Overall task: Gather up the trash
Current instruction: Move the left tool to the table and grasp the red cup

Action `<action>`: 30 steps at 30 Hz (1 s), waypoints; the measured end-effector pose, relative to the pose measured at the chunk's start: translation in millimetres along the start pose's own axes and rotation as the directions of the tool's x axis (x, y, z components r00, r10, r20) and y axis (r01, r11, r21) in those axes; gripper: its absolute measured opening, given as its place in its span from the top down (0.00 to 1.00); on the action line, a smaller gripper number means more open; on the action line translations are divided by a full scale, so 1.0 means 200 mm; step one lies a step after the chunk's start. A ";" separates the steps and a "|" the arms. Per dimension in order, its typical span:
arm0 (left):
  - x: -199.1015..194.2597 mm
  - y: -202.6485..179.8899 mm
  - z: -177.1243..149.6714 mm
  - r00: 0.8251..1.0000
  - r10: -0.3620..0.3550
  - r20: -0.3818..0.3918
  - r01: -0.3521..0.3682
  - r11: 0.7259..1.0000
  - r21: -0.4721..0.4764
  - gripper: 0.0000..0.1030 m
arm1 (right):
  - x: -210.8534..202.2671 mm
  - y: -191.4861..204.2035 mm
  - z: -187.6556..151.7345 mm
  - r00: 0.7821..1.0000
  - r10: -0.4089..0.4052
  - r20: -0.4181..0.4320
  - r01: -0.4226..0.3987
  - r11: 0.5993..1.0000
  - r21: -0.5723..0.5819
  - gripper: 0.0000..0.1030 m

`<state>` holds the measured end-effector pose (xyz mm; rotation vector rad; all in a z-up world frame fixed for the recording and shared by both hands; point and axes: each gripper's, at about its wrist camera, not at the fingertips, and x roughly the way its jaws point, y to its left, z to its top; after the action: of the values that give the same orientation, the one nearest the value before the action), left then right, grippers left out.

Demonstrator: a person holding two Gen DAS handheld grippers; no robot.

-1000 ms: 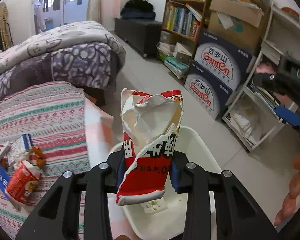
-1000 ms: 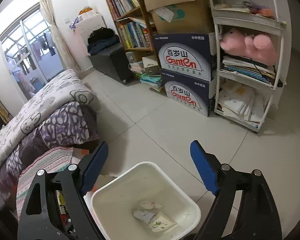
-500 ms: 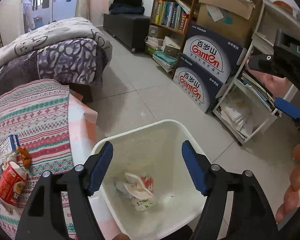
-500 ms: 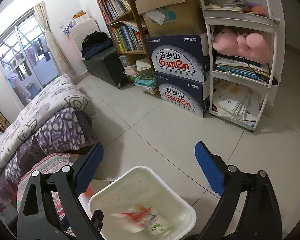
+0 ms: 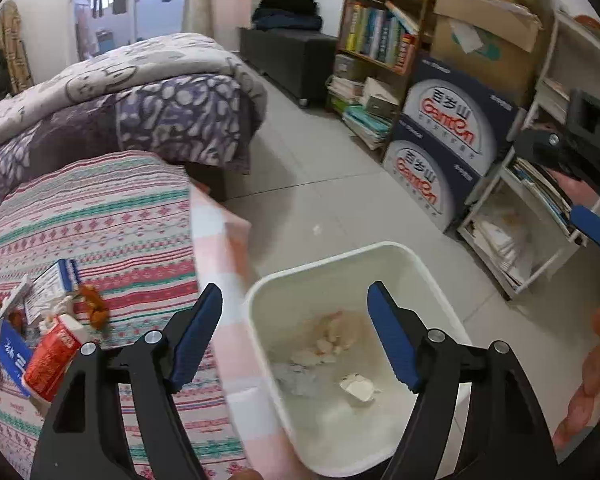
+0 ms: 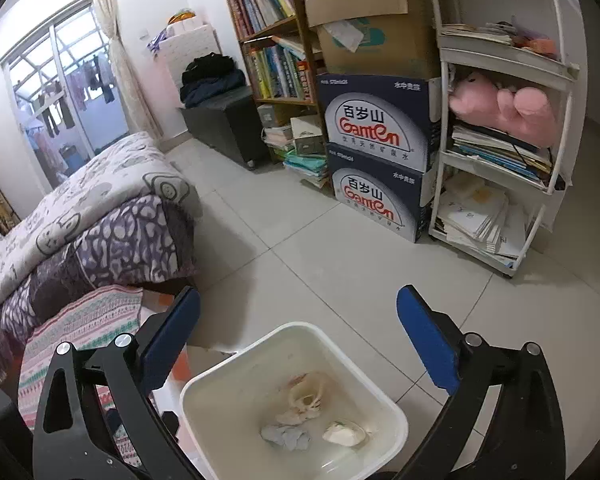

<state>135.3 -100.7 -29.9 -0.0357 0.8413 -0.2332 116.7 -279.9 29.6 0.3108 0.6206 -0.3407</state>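
A white plastic trash bin (image 5: 332, 258) stands on the floor beside the table; it also shows in the right wrist view (image 6: 292, 330). Crumpled wrappers (image 5: 328, 336) lie at its bottom, also seen from the right wrist (image 6: 306, 400). My left gripper (image 5: 294, 312) is open and empty above the bin. My right gripper (image 6: 298, 314) is open and empty above the bin too. More trash lies on the striped tablecloth (image 5: 100, 216): a red carton (image 5: 52, 354), a blue-and-white box (image 5: 50, 286) and scraps.
A bed with a purple quilt (image 5: 148, 100) stands behind the table. Blue Ganten boxes (image 6: 376, 164), a bookshelf (image 6: 276, 60) and a white rack (image 6: 500, 160) line the right wall. Tiled floor (image 6: 300, 248) lies between them.
My left gripper opened and let go of the torn red wrapper, which fell into the bin. It then swung slightly left. The right gripper stayed open above the bin.
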 end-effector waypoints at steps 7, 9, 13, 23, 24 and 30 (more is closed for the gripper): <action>0.00 0.16 -0.03 0.996 0.093 -0.014 -0.093 0.995 -0.022 0.26 | 0.03 0.16 -0.08 0.999 0.019 -0.041 -0.021 0.997 -0.072 0.07; -0.01 0.21 -0.04 0.992 0.129 -0.017 -0.129 0.991 -0.018 0.26 | 0.03 0.21 -0.10 0.998 0.028 -0.054 -0.033 0.995 -0.097 0.07; -0.02 0.33 -0.06 0.982 0.185 -0.036 -0.186 0.982 -0.019 0.25 | 0.03 0.31 -0.15 0.996 0.044 -0.074 -0.053 0.989 -0.136 0.07; 0.06 0.62 -0.13 0.912 0.369 -0.182 -0.366 0.929 0.050 0.23 | 0.05 0.52 -0.24 0.989 0.078 -0.126 -0.102 0.973 -0.206 0.07; 0.07 0.65 -0.14 0.904 0.379 -0.200 -0.375 0.925 0.058 0.23 | 0.05 0.53 -0.25 0.988 0.080 -0.132 -0.107 0.972 -0.210 0.07; 0.13 0.81 -0.23 0.866 0.405 -0.293 -0.389 0.914 0.114 0.23 | 0.06 0.64 -0.31 0.981 0.094 -0.168 -0.133 0.962 -0.239 0.07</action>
<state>149.0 54.0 -100.4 0.2291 1.1364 0.1355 145.9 -143.8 -1.6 0.1310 0.7872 -0.1251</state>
